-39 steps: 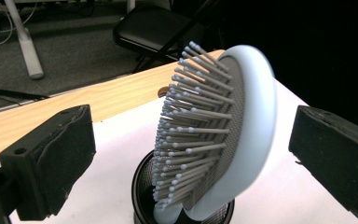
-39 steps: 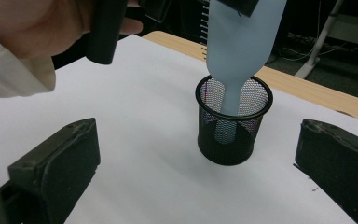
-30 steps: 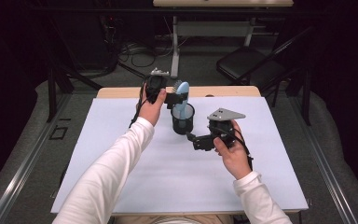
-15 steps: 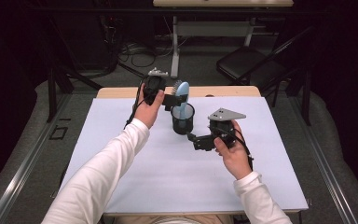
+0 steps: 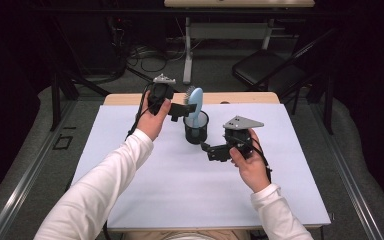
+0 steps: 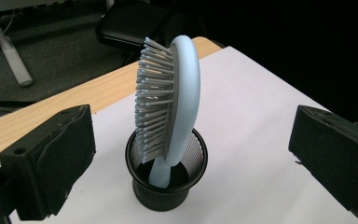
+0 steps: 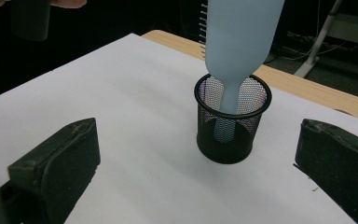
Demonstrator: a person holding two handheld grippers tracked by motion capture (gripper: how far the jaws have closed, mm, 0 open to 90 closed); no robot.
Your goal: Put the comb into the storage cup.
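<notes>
Two grippers were in my pictures, and both stood released, with nothing between their jaws. In the high view, the left gripper (image 5: 192,107) was just above the middle of the frame, close beside the head of the pale blue plastic hairbrush with grey bristles (image 5: 194,100). I could not tell if it touched the brush there. In the left gripper view the two black jaws stood wide apart at the lower left and lower right of the frame, and the hairbrush (image 6: 175,93) stood free between them, farther off.

The hairbrush stood with its handle down inside the small round black wire-mesh cup (image 5: 196,127), leaning a little against the rim. The cup (image 7: 233,121) was in the middle of the right gripper view, upright on the white sheet that covered the table (image 5: 130,195).

The right gripper (image 5: 205,148) was just right of centre in the high view, near the cup's base but apart from it.
</notes>
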